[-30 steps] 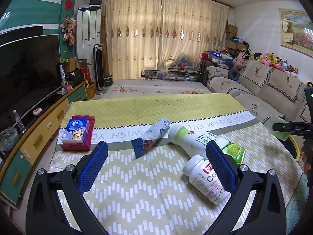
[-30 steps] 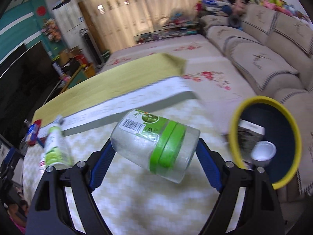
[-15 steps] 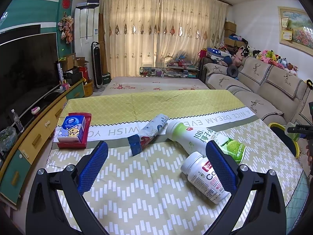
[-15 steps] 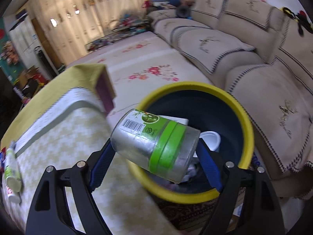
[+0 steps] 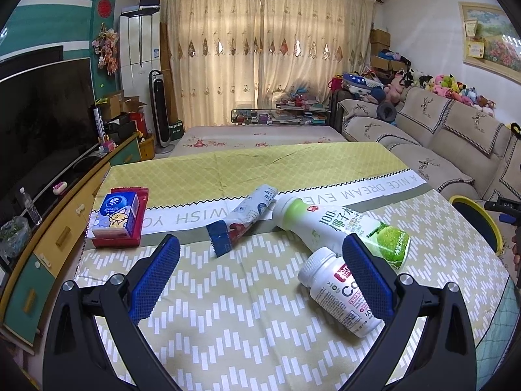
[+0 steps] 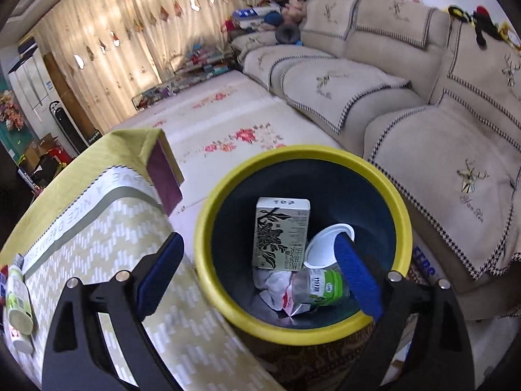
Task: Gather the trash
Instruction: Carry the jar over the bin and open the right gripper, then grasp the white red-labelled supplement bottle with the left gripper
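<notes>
My right gripper (image 6: 260, 280) hangs over the yellow-rimmed bin (image 6: 402, 215), its jaws opening with nothing between them. The clear jar with the green lid (image 6: 320, 288) lies at the bin's bottom beside a printed carton (image 6: 281, 231), a white cup (image 6: 325, 244) and crumpled wrappers (image 6: 276, 288). My left gripper (image 5: 260, 273) is open above the table, holding nothing. Before it lie a white supplement bottle (image 5: 338, 288), a green-and-white drink bottle (image 5: 338, 228) and a rolled blue wrapper (image 5: 242, 218). The bin's rim (image 5: 478, 215) shows at the right edge in the left wrist view.
A tissue pack in a red tray (image 5: 119, 216) sits on the table's left side. The beige sofa (image 6: 423, 114) stands just behind the bin. A TV cabinet (image 5: 49, 241) runs along the left. The yellow tablecloth (image 6: 107, 228) edge is left of the bin.
The right gripper swung from over the table to above the bin and let go of the green-lidded jar, which now lies inside. The left gripper barely moved.
</notes>
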